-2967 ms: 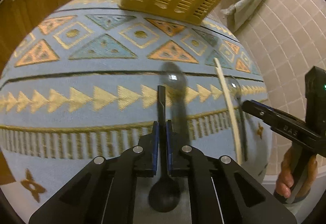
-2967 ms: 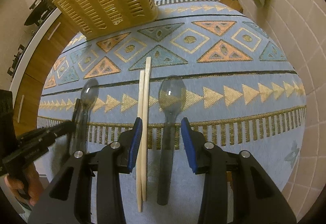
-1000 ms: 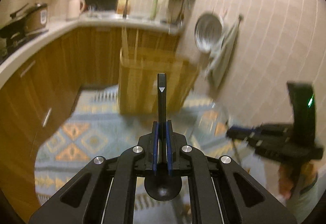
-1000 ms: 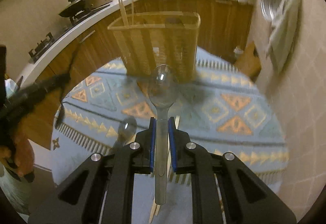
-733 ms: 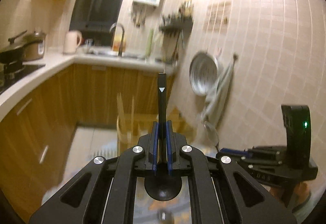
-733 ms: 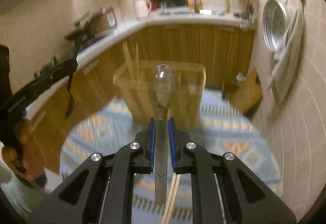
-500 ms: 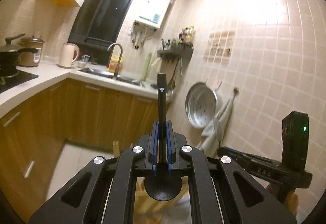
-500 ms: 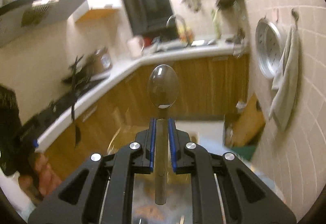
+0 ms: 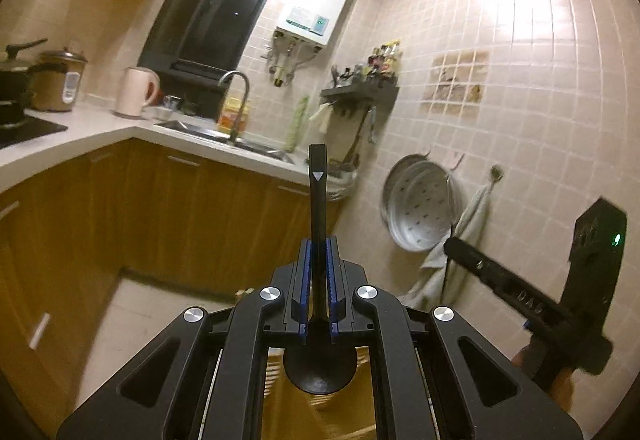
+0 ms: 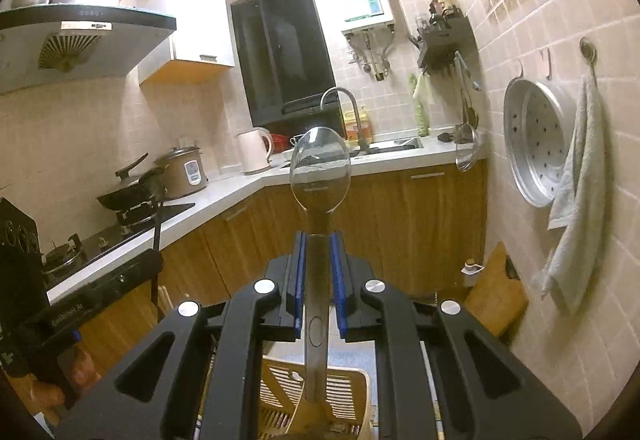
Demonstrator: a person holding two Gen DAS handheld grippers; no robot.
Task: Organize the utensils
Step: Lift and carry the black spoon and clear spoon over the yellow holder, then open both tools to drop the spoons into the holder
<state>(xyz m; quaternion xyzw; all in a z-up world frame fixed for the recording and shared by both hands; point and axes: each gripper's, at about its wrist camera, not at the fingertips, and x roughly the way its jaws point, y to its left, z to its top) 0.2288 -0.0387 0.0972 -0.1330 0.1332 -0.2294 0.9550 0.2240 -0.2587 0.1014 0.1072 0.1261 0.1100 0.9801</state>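
Open air above the yellow slotted basket [image 10: 320,396], worktop [image 10: 240,192] edge beyond it, tiled wall to its right. Left gripper [image 9: 318,280] clenched on a black spoon [image 9: 319,208], handle forward; right gripper [image 10: 319,272] clenched on a clear spoon [image 10: 320,168], bowl forward, both over the basket. Steamer tray [image 10: 532,144] and towel [image 10: 576,208] hanging on that wall.

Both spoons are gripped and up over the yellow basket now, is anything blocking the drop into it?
Nothing visible. The yellow basket sits open-topped right below the right gripper holding the clear spoon. Under the left gripper and black spoon, only the basket's slats show.
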